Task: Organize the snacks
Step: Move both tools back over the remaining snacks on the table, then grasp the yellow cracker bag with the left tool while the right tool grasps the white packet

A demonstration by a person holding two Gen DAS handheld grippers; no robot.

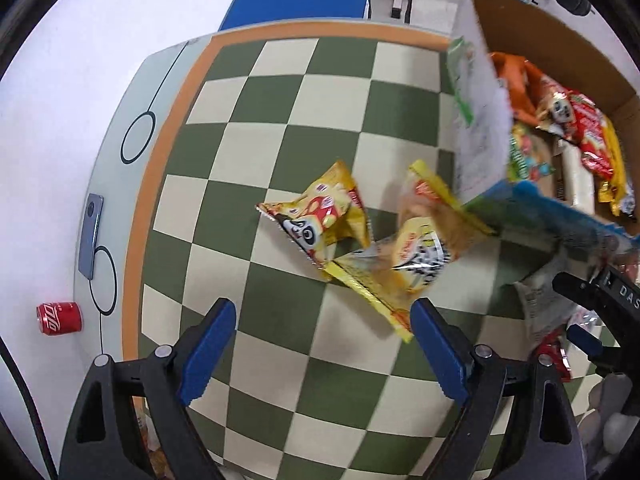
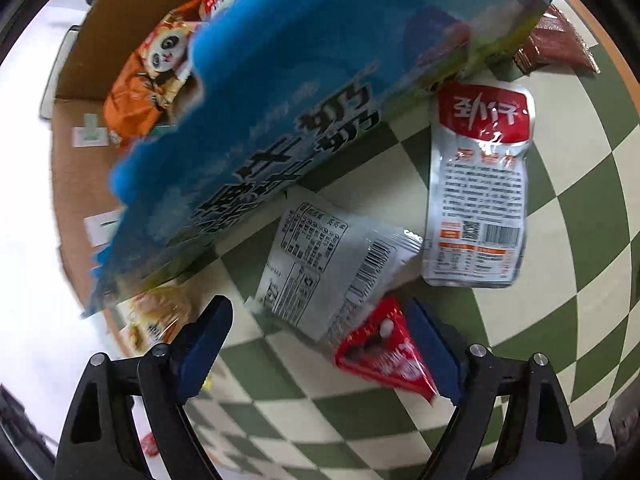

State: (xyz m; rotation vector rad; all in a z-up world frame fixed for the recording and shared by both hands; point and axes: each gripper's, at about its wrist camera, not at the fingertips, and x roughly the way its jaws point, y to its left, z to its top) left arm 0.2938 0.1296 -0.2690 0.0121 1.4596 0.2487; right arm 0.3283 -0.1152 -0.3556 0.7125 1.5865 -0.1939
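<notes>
Left gripper [image 1: 322, 354]: fingers spread wide, nothing pinched; pointed down at the checkered cloth [image 1: 280, 128].
Yellow snack packets [image 1: 360, 240]: three are seen lying together on the cloth just ahead of the left fingers, one with a panda face, one reaching to the right-hand finger.
Right gripper [image 2: 320, 350]: fingers spread, nothing clamped; a red triangular packet [image 2: 384, 354] lies between them, close to the right-hand finger.
Silver packets [image 2: 332, 264]: two are laid on the cloth beyond the red one.
Cardboard box [image 1: 560, 32]: filled with snacks; its blue printed flap [image 2: 280, 100] blocks much of the right wrist view.
Surroundings: a red can [image 1: 59, 317] and a phone [image 1: 91, 236] are seen off the cloth.
</notes>
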